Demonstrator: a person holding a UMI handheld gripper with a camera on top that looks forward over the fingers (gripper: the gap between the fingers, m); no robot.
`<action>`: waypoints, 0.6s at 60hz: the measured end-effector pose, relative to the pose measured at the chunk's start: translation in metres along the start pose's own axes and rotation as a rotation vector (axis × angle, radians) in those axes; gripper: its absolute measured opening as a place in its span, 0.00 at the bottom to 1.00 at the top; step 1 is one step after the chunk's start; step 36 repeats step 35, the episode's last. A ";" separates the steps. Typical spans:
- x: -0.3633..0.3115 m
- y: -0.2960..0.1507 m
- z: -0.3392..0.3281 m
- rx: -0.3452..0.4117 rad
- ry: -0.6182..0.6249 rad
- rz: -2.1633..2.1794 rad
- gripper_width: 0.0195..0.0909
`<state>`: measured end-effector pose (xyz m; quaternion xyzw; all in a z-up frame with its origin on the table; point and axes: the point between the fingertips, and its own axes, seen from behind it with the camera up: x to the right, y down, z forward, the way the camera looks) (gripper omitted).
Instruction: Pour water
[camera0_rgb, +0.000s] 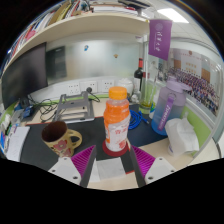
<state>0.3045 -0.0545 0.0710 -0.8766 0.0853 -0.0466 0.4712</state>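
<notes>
A clear bottle (118, 122) with an orange cap and a white and red label stands upright on a dark mat (40, 150). It sits just ahead of my gripper (114, 160), between the tips of the two fingers. The gripper is open: the magenta pads (83, 160) stand apart from the bottle with a gap on each side. A yellow mug (60, 138) with a dark red inside stands to the left of the bottle, beyond the left finger.
A purple tumbler (172, 106) and a white box (185, 136) stand to the right. A blue object (136, 121) lies behind the bottle. Further back are a green glass (148, 95), a dark bottle (139, 74) and desk clutter (75, 105).
</notes>
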 end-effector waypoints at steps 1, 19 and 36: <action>-0.002 0.001 -0.005 -0.011 -0.006 -0.006 0.67; -0.004 -0.020 -0.075 -0.068 -0.062 -0.095 0.69; 0.009 -0.040 -0.095 -0.048 -0.025 -0.079 0.69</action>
